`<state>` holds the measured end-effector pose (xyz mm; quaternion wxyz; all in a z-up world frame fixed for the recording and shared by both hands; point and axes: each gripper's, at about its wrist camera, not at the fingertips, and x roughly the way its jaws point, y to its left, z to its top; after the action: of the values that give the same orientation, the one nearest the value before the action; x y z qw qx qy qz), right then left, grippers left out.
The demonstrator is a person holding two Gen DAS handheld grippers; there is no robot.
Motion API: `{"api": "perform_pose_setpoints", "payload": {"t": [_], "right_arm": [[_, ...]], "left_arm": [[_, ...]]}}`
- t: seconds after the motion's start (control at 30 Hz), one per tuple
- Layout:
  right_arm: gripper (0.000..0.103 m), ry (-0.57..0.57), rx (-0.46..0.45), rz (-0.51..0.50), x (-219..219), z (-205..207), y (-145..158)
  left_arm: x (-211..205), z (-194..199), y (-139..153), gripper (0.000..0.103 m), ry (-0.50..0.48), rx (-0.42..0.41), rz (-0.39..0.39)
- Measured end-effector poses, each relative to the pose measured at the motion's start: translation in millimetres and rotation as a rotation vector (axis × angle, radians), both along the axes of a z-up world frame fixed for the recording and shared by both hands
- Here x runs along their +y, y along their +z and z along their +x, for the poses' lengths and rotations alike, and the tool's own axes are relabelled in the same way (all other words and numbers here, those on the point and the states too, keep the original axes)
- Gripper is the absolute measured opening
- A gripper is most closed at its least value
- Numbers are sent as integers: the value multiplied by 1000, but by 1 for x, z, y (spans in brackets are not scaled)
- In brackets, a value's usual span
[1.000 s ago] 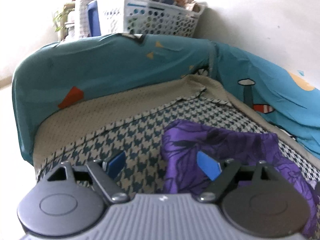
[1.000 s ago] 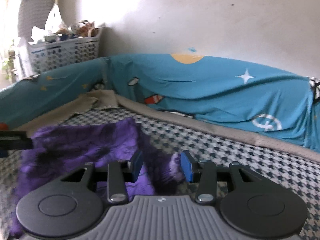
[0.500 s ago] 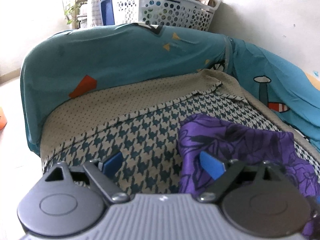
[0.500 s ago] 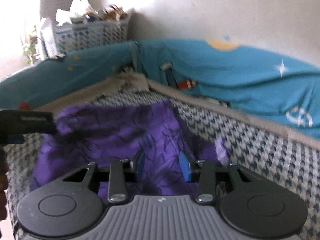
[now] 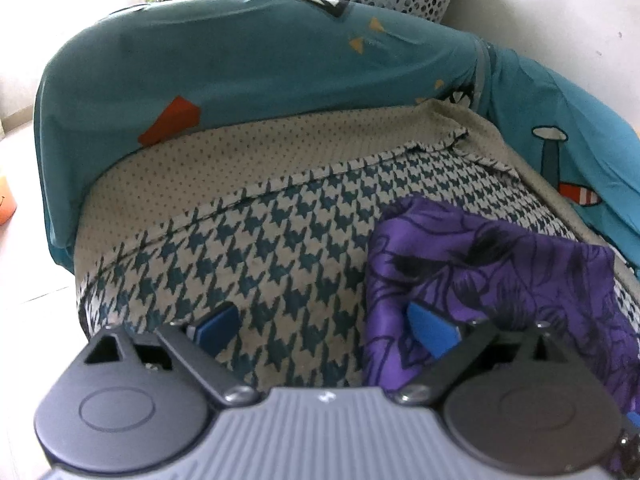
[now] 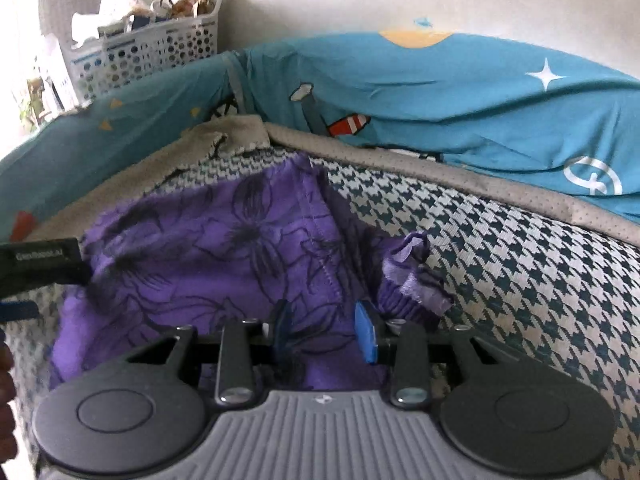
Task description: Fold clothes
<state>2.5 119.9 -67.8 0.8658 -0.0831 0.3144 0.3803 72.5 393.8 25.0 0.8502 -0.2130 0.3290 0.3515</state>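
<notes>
A purple garment with a dark flower print [image 6: 240, 240] lies spread on the houndstooth seat cover [image 5: 280, 248], with a bunched cuff [image 6: 408, 280] at its right side. My right gripper [image 6: 324, 332] hovers low over the garment's near edge. Its jaws are closing, with purple fabric lying between the blue pads, which do not press it. My left gripper [image 5: 324, 326] is at the garment's [image 5: 500, 272] left edge with its jaws opening wide. One left pad is over the seat cover, the other over purple cloth. One left finger [image 6: 40, 264] shows at the left of the right wrist view.
A teal printed sheet [image 5: 240, 72] covers the sofa's arm and back [image 6: 460, 92]. A beige dotted strip [image 5: 280, 152] borders the seat. A white laundry basket [image 6: 152, 48] full of items stands behind the corner. Pale floor [image 5: 20, 260] lies off the seat's left end.
Both grippers sank and tipped down toward the seat. The left jaws spread wider. The right gripper shifted over the purple garment and its jaws narrowed a little.
</notes>
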Motion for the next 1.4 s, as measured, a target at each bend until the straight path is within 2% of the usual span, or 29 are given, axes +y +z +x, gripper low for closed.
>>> {"api": "perform_pose_setpoints", "payload": {"t": [0.17,0.43,0.57,0.73,0.93,1.07,1.23,1.4], "right_arm": [[35,-4,-22,11,-20,-13,11],[35,-79,-9,10,-46,-15,11],[35,-123,8,-26,-45,-8,3],[35,-156,46,-76,-43,-1,-10],[37,-178,66,-129,-36,3,-12],[39,-185,87,-124,-40,-3,1],[42,-159,99,-106,-50,-19,20],[53,-120,103,-106,-59,-32,33]], "left_arm": [[-11,-13,21,95,-6,-54,60],[-28,-35,32,95,-82,-70,16],[-36,-46,33,96,-105,-59,41],[-44,-48,25,96,-139,-24,20],[-53,-43,12,97,-170,41,-4],[-53,-40,8,99,-166,59,-13],[-58,-43,15,99,-173,42,-29],[-70,-48,27,103,-193,17,-51]]}}
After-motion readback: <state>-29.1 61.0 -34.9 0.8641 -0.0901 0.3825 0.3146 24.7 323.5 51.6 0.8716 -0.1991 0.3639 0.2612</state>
